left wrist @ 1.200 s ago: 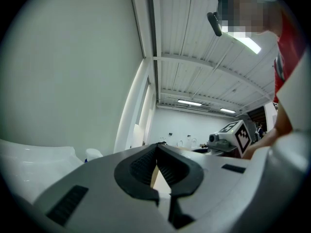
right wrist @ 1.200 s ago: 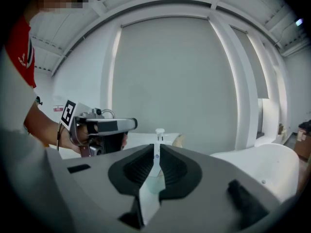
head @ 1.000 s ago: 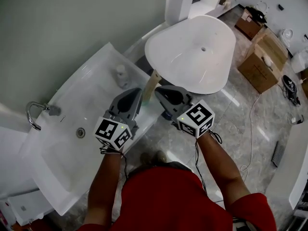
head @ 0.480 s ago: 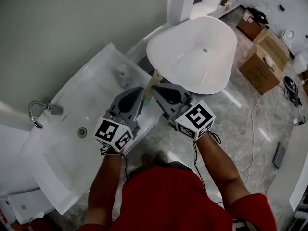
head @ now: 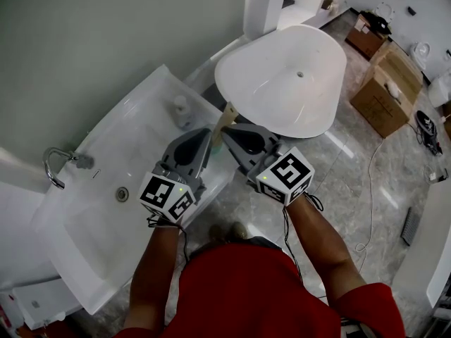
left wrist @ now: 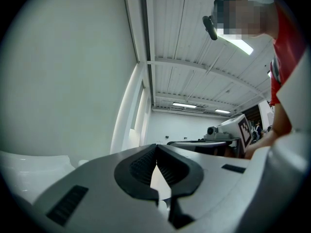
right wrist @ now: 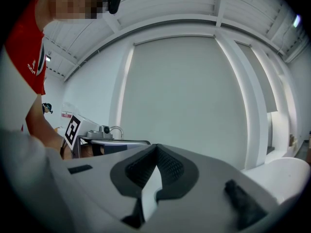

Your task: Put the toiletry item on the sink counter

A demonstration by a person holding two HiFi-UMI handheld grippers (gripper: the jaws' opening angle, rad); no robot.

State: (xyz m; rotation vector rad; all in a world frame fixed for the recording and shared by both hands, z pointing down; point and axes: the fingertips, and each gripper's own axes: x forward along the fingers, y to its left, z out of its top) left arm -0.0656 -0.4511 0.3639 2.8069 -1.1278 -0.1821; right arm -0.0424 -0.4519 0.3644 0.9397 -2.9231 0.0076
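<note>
A flat, cream-coloured toiletry item stands upright over the right end of the white sink counter. My left gripper and right gripper meet at it from either side, and both are shut on its lower part. In the left gripper view the dark pads close at their tips over a pale strip of the item. The right gripper view shows the same white strip pinched between the jaws of the right gripper.
A small clear bottle stands on the counter's right end. The basin's drain and a chrome tap lie to the left. A large white freestanding basin is close on the right, with cardboard boxes on the marble floor beyond.
The right gripper has edged slightly left against the item and closed on it. The left gripper and the item have hardly moved.
</note>
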